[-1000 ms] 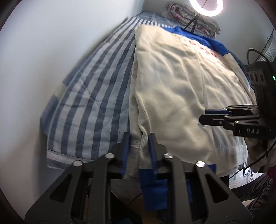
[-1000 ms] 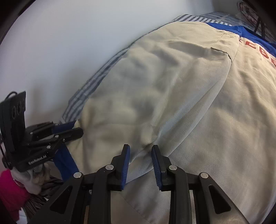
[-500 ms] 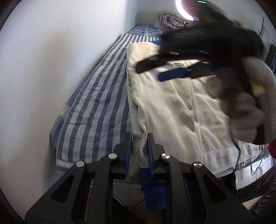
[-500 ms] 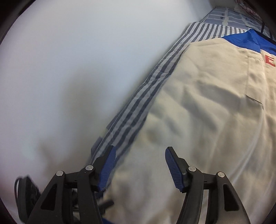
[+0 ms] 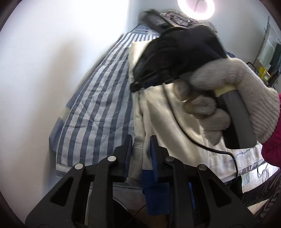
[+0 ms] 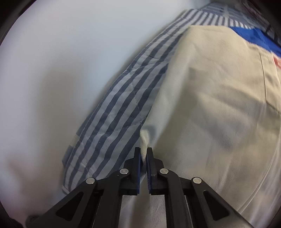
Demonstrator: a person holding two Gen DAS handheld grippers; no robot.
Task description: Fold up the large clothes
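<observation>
A large cream garment (image 5: pixel 163 112) with blue trim (image 6: pixel 251 35) lies spread on a blue-striped bed sheet (image 5: pixel 101 105). My left gripper (image 5: pixel 139 140) sits at the garment's near left hem. Its jaws are opening, and the ribbed hem still lies between them with a little slack. My right gripper (image 6: pixel 143 152) is shut on a pinched fold of the garment's left edge (image 6: pixel 145 136), beside the striped sheet (image 6: pixel 123 105). In the left wrist view a grey-gloved hand (image 5: pixel 228 91) holds the right gripper (image 5: pixel 138 86) low over the cloth, farther along the same edge.
A white wall (image 5: pixel 52 70) runs close along the bed's left side. A ring light (image 5: pixel 195 8) and a bundled blanket stand at the far end. A black cable (image 5: pixel 193 140) trails from the right gripper over the cloth. A pink sleeve (image 5: pixel 272 149) shows at right.
The right gripper swung left across the garment to its left edge, opened wide, then closed on a fold there. The left gripper's jaws have spread apart around the hem.
</observation>
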